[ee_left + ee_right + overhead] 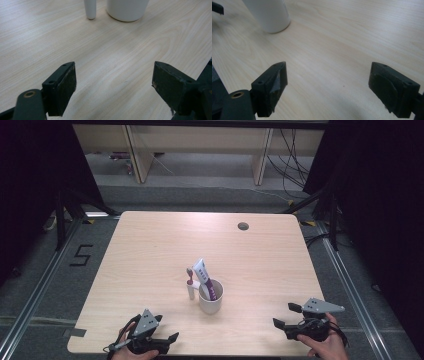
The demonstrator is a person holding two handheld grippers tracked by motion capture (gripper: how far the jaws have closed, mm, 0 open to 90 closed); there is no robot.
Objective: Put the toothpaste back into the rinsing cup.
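mid-table: white cup [210, 299] holding tilted white-purple tube [206, 277].

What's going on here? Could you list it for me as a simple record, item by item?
table: light wood, with a round hole at the far side
cup: white, upright, mid-table
tube: white and purple, leaning inside the cup
toothbrush: standing upright just left of the cup
left gripper: near edge, fingers apart, holding nothing
right gripper: near edge, fingers apart, holding nothing
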